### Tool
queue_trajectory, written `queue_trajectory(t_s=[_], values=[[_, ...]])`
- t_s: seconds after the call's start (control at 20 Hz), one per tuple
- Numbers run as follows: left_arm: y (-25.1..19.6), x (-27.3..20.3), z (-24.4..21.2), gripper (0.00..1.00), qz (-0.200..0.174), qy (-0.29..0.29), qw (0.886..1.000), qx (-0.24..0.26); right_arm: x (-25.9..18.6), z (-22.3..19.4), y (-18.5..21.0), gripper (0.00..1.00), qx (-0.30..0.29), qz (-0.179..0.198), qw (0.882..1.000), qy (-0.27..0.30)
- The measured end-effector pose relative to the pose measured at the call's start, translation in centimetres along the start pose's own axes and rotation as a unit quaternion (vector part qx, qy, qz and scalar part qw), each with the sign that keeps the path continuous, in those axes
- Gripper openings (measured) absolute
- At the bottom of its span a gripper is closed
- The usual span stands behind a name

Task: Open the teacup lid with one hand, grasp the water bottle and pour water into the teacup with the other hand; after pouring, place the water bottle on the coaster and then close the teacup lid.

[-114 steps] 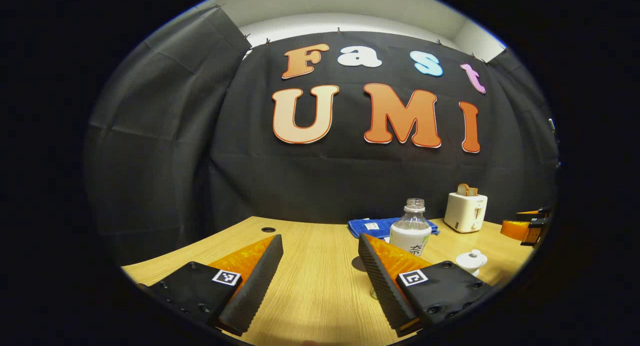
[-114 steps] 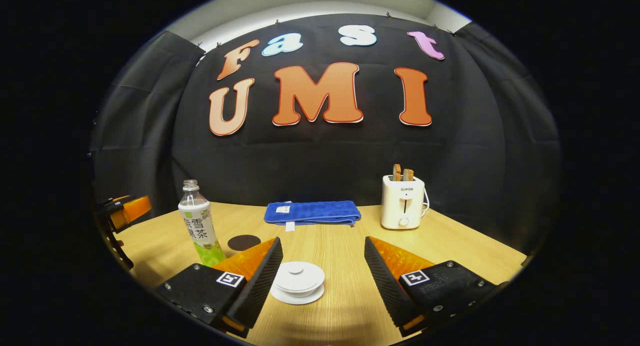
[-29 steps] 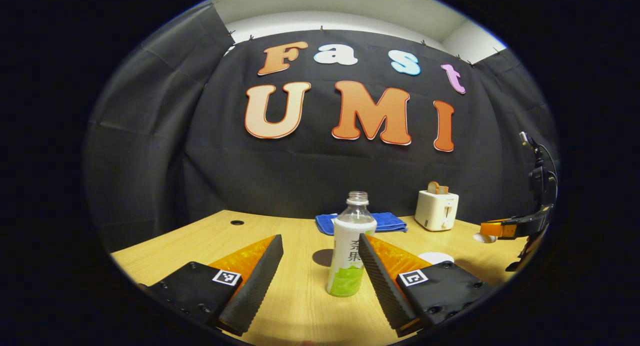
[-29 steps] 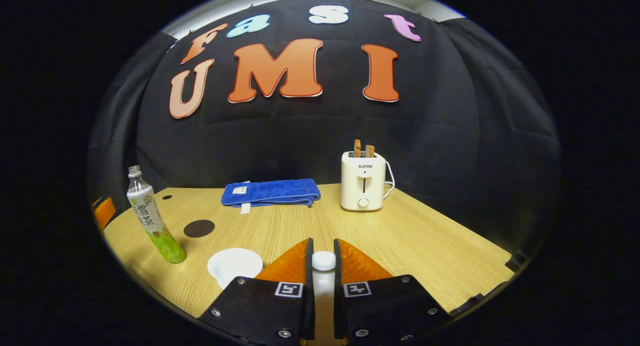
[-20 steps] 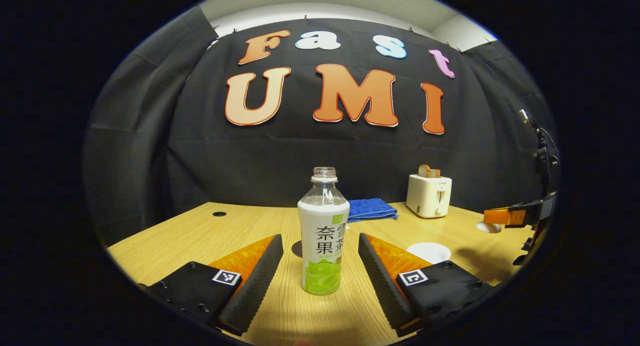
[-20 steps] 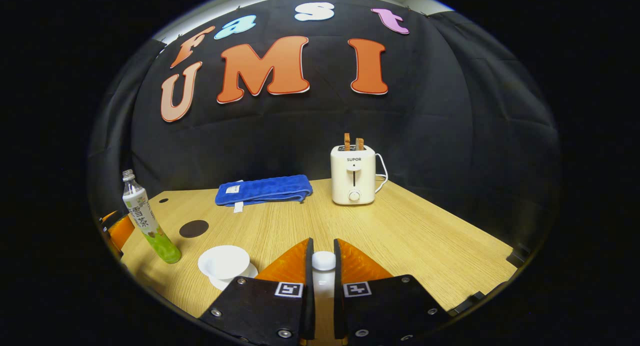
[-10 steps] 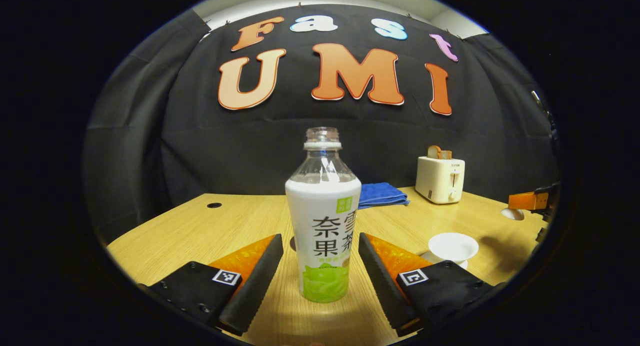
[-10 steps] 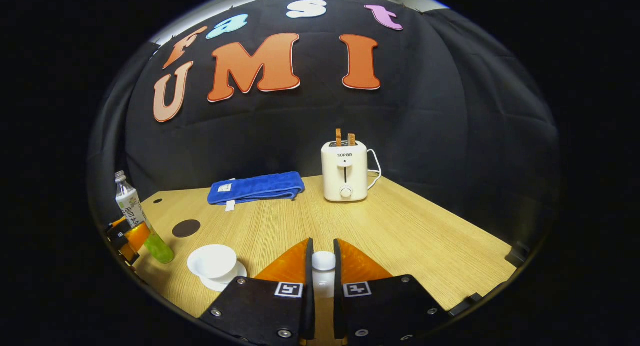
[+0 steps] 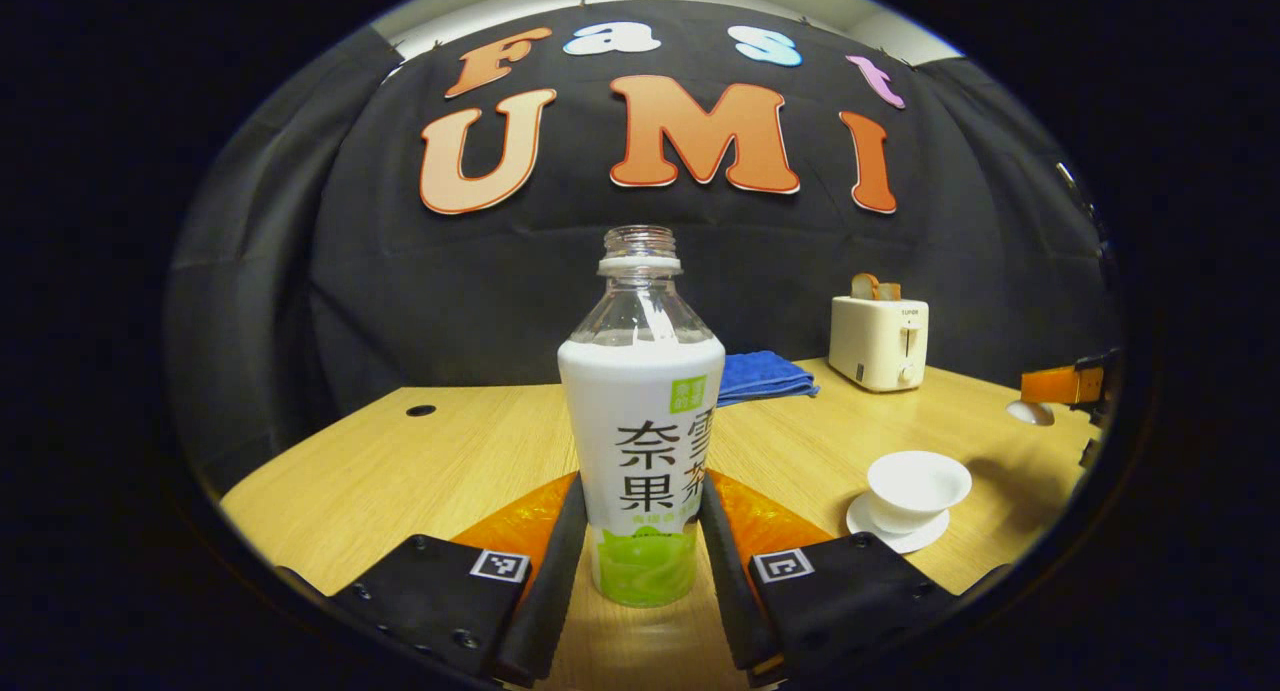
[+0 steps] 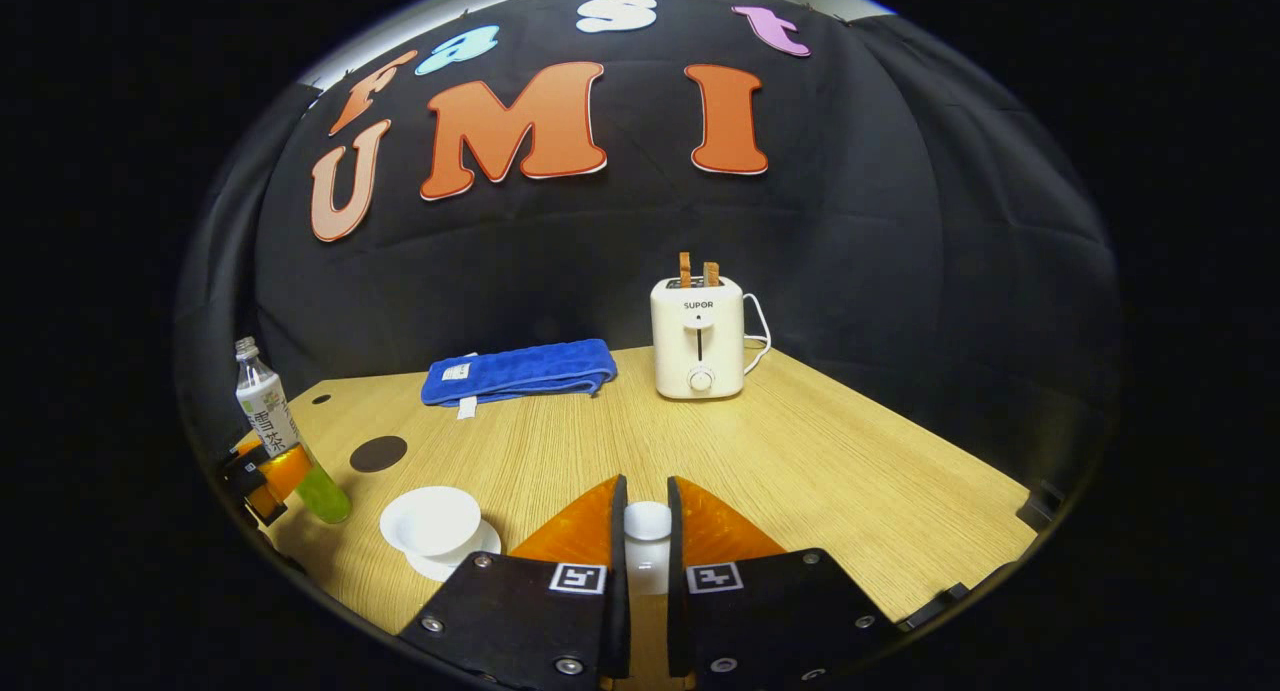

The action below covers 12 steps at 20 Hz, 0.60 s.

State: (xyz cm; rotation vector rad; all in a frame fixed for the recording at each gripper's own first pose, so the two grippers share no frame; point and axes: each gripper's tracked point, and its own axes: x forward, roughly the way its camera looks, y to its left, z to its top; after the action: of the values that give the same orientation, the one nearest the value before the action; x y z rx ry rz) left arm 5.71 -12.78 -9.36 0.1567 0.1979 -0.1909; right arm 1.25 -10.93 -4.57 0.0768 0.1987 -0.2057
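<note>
Bottle (image 9: 641,441) upright on surface (image 9: 420,471), uncapped; my left gripper (image 9: 636,561) jaws clamped low on label. Thin plastic, squeeze gently. Right gripper (image 10: 641,561) jaws pinch lid (image 10: 647,521); teacup (image 9: 917,486) open.

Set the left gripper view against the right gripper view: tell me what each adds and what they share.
Left gripper view adds: the left gripper with both fingers pressing the water bottle, whose mouth is uncapped. Right gripper view adds: the dark coaster on the table, and the lid clamped by its knob in the right gripper. Shared: the open teacup, the toaster and the blue towel.
</note>
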Motion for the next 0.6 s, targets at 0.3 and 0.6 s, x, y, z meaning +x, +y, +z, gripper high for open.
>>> queue_trajectory(t_s=[0.3, 0.6], values=[[0.0, -0.1, 3.0, 0.66, -0.017, -0.012, 0.99, 0.138, -0.5, 0.3, -0.2, 0.15, 0.007, 0.001, 1.0, -0.004], [-1.3, 0.6, 4.5, 0.67, -0.04, -0.014, 0.956, 0.291, -1.1, 0.4, -1.0, 0.15, 0.015, -0.003, 1.0, -0.008]])
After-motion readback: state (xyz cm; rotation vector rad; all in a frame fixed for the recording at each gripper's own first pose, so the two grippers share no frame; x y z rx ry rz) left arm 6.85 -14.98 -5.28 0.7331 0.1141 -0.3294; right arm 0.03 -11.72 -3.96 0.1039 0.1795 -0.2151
